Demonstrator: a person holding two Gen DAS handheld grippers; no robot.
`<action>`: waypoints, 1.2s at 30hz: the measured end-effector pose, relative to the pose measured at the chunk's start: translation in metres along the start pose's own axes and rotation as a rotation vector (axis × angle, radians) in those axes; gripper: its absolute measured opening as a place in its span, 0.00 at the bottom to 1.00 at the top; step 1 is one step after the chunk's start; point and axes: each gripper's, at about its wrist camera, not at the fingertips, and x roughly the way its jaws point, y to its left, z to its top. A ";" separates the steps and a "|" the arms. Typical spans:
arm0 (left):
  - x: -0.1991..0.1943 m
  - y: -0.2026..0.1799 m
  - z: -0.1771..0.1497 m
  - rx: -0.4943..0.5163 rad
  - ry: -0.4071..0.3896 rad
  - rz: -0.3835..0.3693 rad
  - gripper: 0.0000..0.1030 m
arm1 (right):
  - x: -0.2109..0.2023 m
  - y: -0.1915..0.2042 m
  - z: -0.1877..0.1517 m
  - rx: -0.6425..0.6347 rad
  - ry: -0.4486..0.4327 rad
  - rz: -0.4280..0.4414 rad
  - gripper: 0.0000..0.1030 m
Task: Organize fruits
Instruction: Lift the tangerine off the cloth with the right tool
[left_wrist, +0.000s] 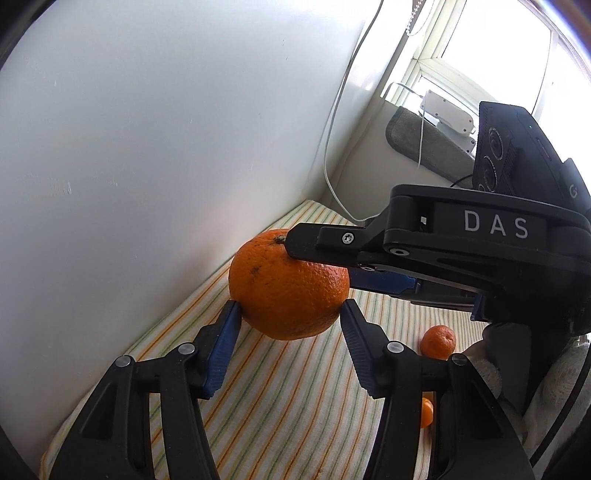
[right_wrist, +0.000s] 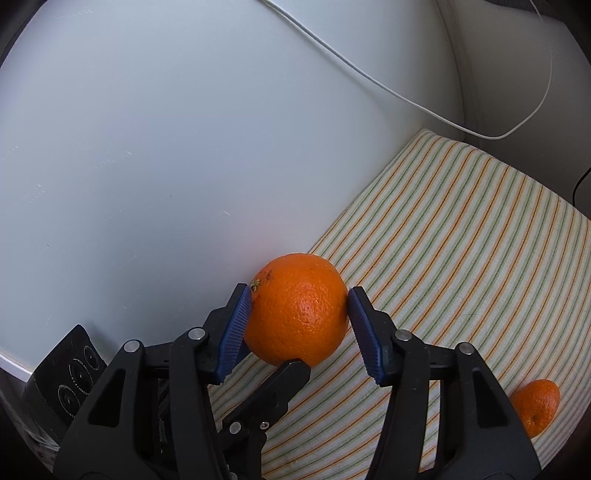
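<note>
Orange (left_wrist: 288, 284) fruit sits clamped between both grippers at once, against the white wall (left_wrist: 147, 147) above a striped cloth (left_wrist: 295, 387). Left gripper (left_wrist: 290, 314) fingers press its sides; right gripper (right_wrist: 299, 306) fingers do too. A small mandarin (left_wrist: 438, 341) lies nearby.

Black left gripper (left_wrist: 290, 317) and right gripper (right_wrist: 299, 314): ribbed blue pads, silver pins, "DAS" lettering.
</note>
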 end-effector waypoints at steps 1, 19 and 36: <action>-0.002 -0.002 0.000 0.004 -0.003 0.001 0.53 | -0.003 0.001 -0.001 -0.001 -0.003 0.001 0.55; -0.044 -0.044 -0.015 0.069 -0.028 -0.062 0.53 | -0.075 0.001 -0.029 0.021 -0.080 -0.013 0.55; -0.062 -0.123 -0.042 0.174 -0.009 -0.176 0.53 | -0.185 -0.015 -0.096 0.093 -0.185 -0.071 0.55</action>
